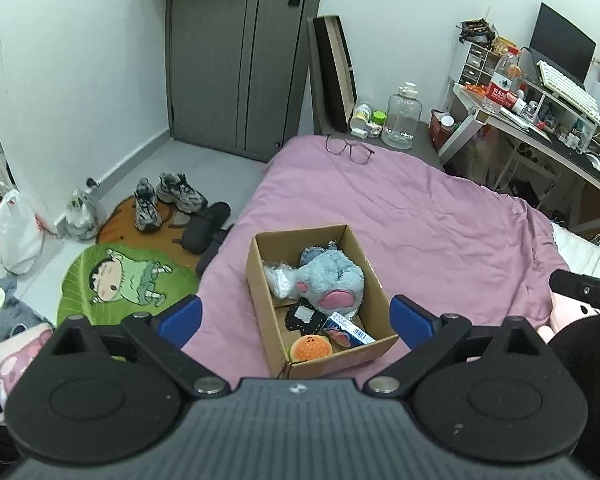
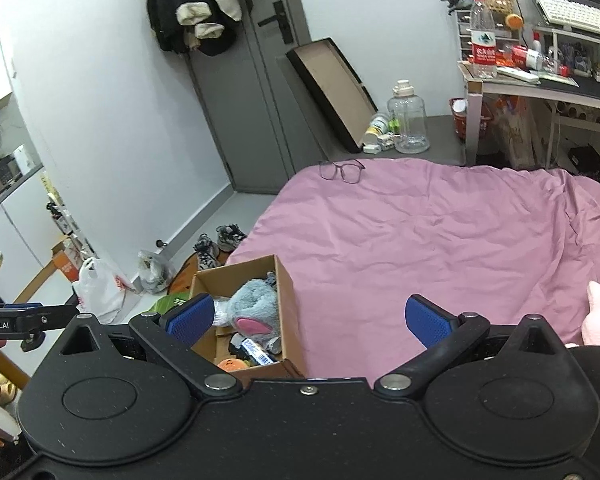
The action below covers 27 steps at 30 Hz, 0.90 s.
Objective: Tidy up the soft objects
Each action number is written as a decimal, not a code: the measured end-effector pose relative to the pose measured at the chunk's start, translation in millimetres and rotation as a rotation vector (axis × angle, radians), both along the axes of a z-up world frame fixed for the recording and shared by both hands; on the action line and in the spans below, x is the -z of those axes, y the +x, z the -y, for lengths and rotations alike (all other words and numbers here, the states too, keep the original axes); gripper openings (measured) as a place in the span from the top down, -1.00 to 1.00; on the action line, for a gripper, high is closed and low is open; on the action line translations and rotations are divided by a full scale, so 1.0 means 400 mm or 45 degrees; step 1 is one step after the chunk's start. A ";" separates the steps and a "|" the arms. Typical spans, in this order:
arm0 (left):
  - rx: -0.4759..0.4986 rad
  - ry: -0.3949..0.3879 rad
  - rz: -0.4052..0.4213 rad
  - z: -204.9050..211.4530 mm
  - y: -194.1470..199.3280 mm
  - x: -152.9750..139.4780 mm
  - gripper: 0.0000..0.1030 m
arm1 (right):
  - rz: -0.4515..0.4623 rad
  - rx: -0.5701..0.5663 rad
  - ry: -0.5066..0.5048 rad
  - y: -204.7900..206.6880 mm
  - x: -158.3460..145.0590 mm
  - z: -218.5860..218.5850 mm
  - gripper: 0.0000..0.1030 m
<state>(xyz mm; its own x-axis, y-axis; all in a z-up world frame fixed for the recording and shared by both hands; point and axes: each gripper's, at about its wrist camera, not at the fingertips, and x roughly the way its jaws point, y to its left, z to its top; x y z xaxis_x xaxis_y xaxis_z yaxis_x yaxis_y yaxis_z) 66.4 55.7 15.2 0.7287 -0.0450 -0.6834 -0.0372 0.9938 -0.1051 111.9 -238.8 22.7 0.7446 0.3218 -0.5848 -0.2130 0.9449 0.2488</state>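
Left wrist view: both tongs gape empty above box, bare bedspread beyond.

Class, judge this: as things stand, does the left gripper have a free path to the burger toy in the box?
Probably yes: the left gripper is open and empty above the open-topped box, and the burger toy lies uncovered at its near corner.

We see both views evenly lit by soft, cool indoor light with faint shadows. Fisheye distortion bends the grey panelled door and white walls; corners go black, focus stays fairly sharp.
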 end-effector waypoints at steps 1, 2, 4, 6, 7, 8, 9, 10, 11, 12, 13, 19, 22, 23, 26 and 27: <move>-0.006 0.009 0.015 0.003 -0.017 -0.006 -0.93 | 0.007 -0.006 0.002 -0.008 -0.003 0.001 -1.00; -0.007 0.015 0.025 0.005 -0.031 -0.009 -0.93 | 0.012 -0.007 0.006 -0.017 -0.007 0.002 -1.00; -0.014 0.029 0.042 0.013 -0.058 -0.017 -0.93 | 0.025 -0.015 0.010 -0.031 -0.015 0.003 -1.00; -0.019 0.039 0.055 0.023 -0.083 -0.021 -0.93 | 0.040 -0.031 0.004 -0.046 -0.023 0.003 -1.00; -0.027 0.042 0.060 0.028 -0.094 -0.021 -0.93 | 0.048 -0.040 0.000 -0.052 -0.026 0.002 -1.00; -0.037 0.043 0.066 0.034 -0.106 -0.021 -0.93 | 0.057 -0.047 -0.002 -0.060 -0.028 0.003 -1.00; -0.044 0.037 0.075 0.040 -0.118 -0.020 -0.93 | 0.064 -0.052 -0.002 -0.066 -0.030 0.005 -1.00; -0.049 0.031 0.085 0.045 -0.128 -0.020 -0.93 | 0.069 -0.057 0.000 -0.072 -0.032 0.008 -1.00; -0.059 0.029 0.095 0.047 -0.136 -0.022 -0.93 | 0.070 -0.062 0.006 -0.076 -0.034 0.012 -1.00; -0.074 0.030 0.106 0.049 -0.146 -0.023 -0.93 | 0.067 -0.065 0.015 -0.079 -0.035 0.018 -1.00; -0.092 0.026 0.120 0.052 -0.157 -0.026 -0.93 | 0.062 -0.067 0.027 -0.082 -0.037 0.025 -1.00; -0.106 0.014 0.161 0.082 -0.217 -0.049 -0.93 | 0.087 -0.108 0.051 -0.122 -0.052 0.046 -1.00; -0.116 0.095 0.168 0.109 -0.237 -0.046 -0.93 | 0.098 -0.116 0.036 -0.141 -0.053 0.048 -1.00; -0.122 0.102 0.170 0.113 -0.242 -0.046 -0.93 | 0.100 -0.123 0.032 -0.146 -0.052 0.047 -1.00; -0.162 0.092 0.173 0.119 -0.256 -0.039 -0.93 | 0.116 -0.153 0.010 -0.164 -0.051 0.042 -1.00; -0.174 0.104 0.177 0.122 -0.259 -0.037 -0.93 | 0.131 -0.166 -0.006 -0.171 -0.053 0.037 -1.00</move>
<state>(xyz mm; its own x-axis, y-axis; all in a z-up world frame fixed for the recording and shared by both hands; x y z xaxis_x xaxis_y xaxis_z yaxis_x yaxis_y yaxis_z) -37.2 6.7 29.9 0.8119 0.1123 -0.5728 -0.1633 0.9858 -0.0381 43.4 -253.8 43.8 0.7526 0.4170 -0.5097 -0.3580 0.9087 0.2148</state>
